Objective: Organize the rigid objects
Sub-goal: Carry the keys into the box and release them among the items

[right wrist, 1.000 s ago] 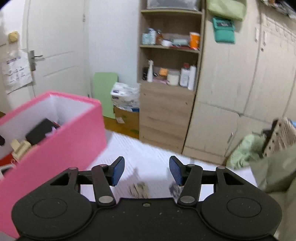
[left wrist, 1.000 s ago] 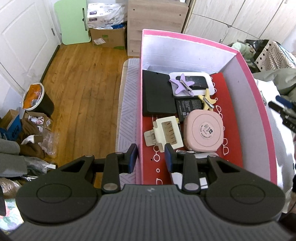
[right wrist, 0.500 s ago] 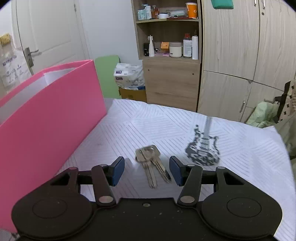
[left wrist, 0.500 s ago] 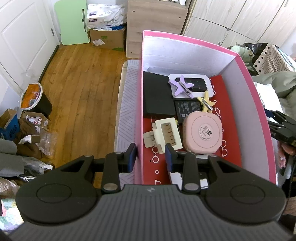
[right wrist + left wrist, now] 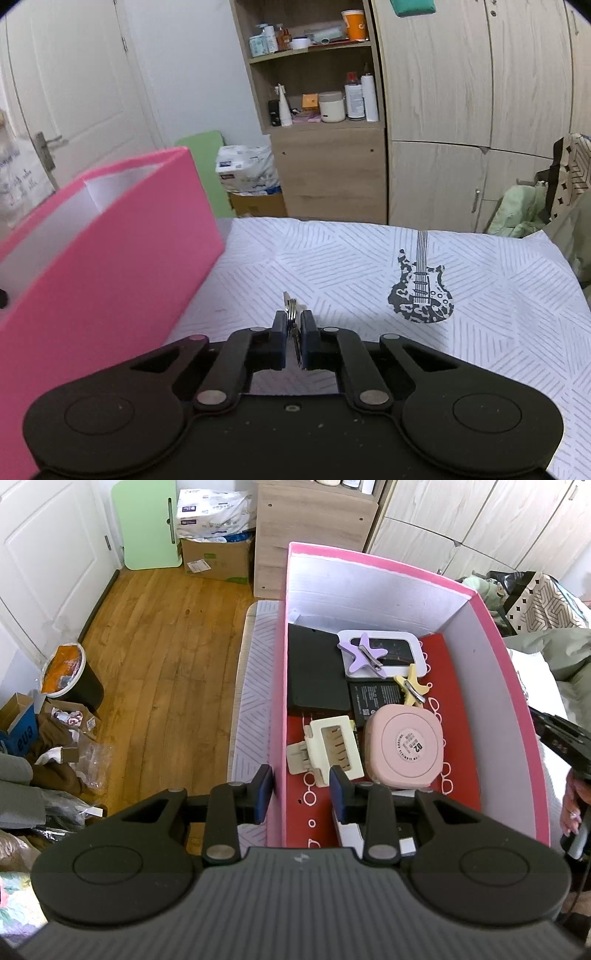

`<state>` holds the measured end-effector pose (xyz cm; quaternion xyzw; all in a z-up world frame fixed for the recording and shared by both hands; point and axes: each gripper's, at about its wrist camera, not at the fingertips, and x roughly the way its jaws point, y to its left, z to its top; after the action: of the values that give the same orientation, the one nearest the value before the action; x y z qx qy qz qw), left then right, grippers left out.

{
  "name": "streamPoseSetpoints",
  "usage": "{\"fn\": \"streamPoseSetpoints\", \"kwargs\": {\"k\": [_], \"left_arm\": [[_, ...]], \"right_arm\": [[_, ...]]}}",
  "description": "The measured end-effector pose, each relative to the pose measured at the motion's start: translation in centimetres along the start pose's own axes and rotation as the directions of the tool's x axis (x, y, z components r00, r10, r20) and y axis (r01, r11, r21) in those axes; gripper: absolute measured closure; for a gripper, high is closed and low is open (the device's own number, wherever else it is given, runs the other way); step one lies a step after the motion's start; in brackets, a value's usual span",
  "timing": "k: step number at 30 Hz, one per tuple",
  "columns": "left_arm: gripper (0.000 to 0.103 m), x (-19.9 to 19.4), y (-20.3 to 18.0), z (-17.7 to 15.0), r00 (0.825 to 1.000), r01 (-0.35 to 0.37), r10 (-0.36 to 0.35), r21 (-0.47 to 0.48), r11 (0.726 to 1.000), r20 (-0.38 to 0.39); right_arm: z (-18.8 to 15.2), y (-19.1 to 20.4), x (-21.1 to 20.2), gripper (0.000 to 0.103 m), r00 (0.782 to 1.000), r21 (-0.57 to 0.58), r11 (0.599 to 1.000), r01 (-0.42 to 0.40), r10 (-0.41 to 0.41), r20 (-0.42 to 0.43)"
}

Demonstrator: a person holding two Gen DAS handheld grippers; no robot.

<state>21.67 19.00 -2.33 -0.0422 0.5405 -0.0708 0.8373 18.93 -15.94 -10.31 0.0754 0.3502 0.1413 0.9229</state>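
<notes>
Keys, a small bunch of flat silver metal ones on a ring (image 5: 291,314), stand pinched on edge between the blue pads of the right gripper (image 5: 293,341), whose jaws have closed on them just above the white striped cloth (image 5: 332,258). The tall pink cardboard box (image 5: 110,258) rises to the left of them; the black-and-white guitar-shaped ornament (image 5: 419,291) lies apart on the right. The hold looks thin: only the ring end sits between the pads, so the loose blades could swing or the bunch slide out on the lift towards the box. The left gripper (image 5: 301,794) straddles the box's near left wall (image 5: 277,738), pads on either side but apparently not pressing it, so a knock from the right hand could shift the box.
</notes>
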Motion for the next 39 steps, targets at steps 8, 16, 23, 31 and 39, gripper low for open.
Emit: {"fn": "streamPoseSetpoints", "kwargs": {"k": [8,16,23,31,39], "left_arm": [[0.072,-0.1,0.0,0.1,1.0,-0.003,0.003,0.0,1.0,0.002],[0.071,-0.2,0.2,0.0,1.0,0.0,0.0,0.002,1.0,0.012],[0.07,-0.1,0.5,-0.1,1.0,0.017,-0.016,-0.017,1.0,0.021],[0.07,0.0,0.7,-0.3,0.999,0.03,-0.028,-0.035,0.999,0.03],[0.07,0.1,0.7,-0.2,0.999,0.027,-0.026,-0.038,0.999,0.036]], "right_arm": [[1.2,1.0,-3.5,0.094,0.988,0.04,0.988,-0.147,0.144,0.056],[3.4,4.9,-7.7,0.095,0.957,-0.069,0.973,-0.22,0.229,0.176],[5.2,8.4,-9.5,0.095,0.925,-0.205,0.927,-0.313,0.347,0.157],[6.2,11.5,-7.4,0.1,0.861,-0.198,0.845,-0.496,0.509,0.014],[5.9,13.5,-4.4,0.101,0.849,-0.169,0.833,-0.528,0.526,-0.057]]}}
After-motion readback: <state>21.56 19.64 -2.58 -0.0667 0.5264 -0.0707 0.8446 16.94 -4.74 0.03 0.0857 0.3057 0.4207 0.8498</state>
